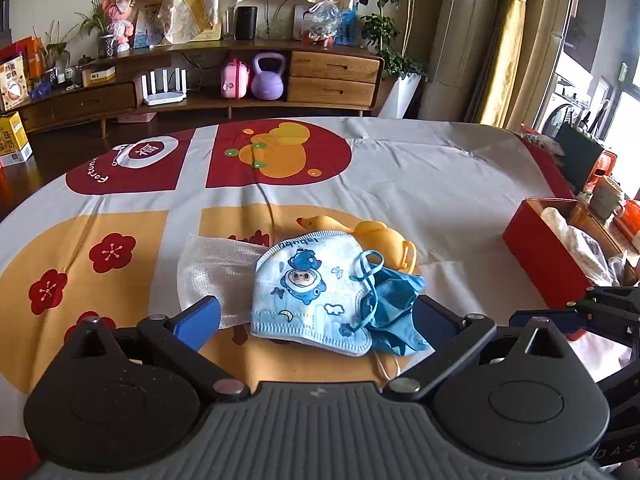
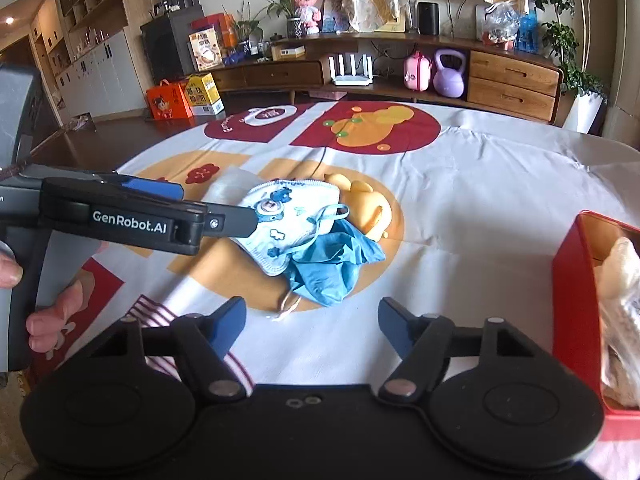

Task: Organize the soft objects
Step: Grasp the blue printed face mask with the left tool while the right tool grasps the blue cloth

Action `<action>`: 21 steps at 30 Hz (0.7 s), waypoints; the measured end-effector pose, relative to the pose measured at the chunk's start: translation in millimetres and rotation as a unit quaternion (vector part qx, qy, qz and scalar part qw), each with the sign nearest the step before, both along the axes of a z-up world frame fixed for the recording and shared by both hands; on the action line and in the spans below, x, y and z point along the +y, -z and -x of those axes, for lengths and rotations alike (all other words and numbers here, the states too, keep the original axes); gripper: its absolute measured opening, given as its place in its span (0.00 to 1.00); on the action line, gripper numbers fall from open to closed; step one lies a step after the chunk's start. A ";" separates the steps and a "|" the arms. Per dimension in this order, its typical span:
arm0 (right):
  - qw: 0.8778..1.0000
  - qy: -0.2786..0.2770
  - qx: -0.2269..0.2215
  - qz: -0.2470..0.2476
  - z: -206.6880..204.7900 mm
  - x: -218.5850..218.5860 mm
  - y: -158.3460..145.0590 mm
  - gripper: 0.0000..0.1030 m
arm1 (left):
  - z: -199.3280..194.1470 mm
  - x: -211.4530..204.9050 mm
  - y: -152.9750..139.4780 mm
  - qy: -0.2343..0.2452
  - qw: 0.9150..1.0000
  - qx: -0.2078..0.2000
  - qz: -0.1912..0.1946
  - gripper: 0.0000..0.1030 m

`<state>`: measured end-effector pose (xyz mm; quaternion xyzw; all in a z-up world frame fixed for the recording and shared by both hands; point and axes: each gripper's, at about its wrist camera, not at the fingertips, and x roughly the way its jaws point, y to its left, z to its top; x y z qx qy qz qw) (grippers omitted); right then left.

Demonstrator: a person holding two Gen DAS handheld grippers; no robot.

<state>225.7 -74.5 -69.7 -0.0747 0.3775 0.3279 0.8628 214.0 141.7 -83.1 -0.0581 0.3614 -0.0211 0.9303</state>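
Observation:
A pile of soft things lies on the patterned tablecloth point(image 1: 420, 184): a child's cartoon face mask point(image 1: 312, 292) point(image 2: 286, 226) on top, a blue cloth point(image 1: 396, 308) point(image 2: 336, 268) at its right, a white gauze pad point(image 1: 216, 272) at its left, a yellow duck toy point(image 1: 376, 240) point(image 2: 366, 204) behind. My left gripper point(image 1: 316, 322) is open, its fingers on either side of the mask's near edge. It also shows in the right wrist view point(image 2: 240, 220). My right gripper point(image 2: 312, 326) is open and empty, just short of the blue cloth.
A red box point(image 1: 540, 256) point(image 2: 576, 292) holding pale soft items stands at the table's right. A striped cloth point(image 2: 160, 316) lies under my right gripper's left finger. A wooden sideboard point(image 1: 332, 76) stands beyond the table's far edge.

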 end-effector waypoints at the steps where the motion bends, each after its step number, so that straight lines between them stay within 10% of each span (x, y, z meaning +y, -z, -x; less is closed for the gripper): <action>1: 1.000 -0.001 0.002 0.000 -2.6 1.8 2.7 0.69 | -3.1 0.8 2.6 -0.001 1.000 0.001 0.000 1.00; 13: 1.000 -0.008 0.012 0.006 -36.1 20.0 28.3 0.55 | -36.8 -1.9 33.8 -0.007 1.000 0.016 -0.014 0.98; 21: 1.000 -0.010 0.015 0.010 -49.6 31.0 40.3 0.50 | -46.4 -4.7 44.3 -0.005 1.000 0.021 -0.020 0.75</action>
